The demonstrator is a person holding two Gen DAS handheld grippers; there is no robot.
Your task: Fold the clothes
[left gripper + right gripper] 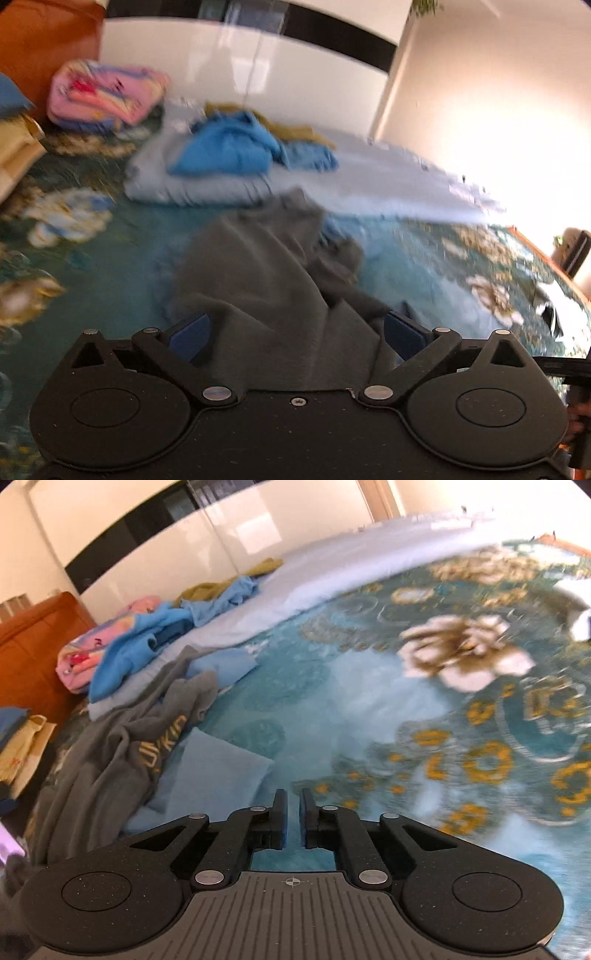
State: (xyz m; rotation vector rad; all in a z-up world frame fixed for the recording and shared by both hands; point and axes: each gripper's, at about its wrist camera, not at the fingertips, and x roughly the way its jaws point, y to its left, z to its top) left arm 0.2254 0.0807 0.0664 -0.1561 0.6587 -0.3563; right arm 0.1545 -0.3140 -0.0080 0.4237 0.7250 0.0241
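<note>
Covering nearly the whole scene was a bed dressed in a teal floral bedspread [424, 709], patterned with cream and gold blossoms. Behind it ran a glossy white wardrobe [229, 62] with a dark horizontal band, and an orange-brown headboard [33, 646] stood at one end. A pale blue folded blanket [207, 184] lay along the far side of the bed, with bright blue garments [229, 147] heaped on top and an olive-green garment [291, 129] just behind them. Near the headboard sat a pink patterned bundle [103, 92].

The grey sweatshirt [273, 273], the garment being handled, lay crumpled on the bedspread; in the right wrist view it showed gold lettering across the chest and sprawled toward the left edge. Beside it, touching its fabric, rested a light blue folded cloth [218, 771].

The left hand-held gripper [295, 336] had its jaws spread wide, with the grey sweatshirt draped between the blue pads [190, 334]; the pads stood apart from each other and were not pinching the fabric. The right hand-held gripper [293, 818] hovered over bare bedspread, just beside the light blue cloth, its jaws drawn almost together with only a narrow gap and nothing between them. Both views were smeared by motion blur.
</note>
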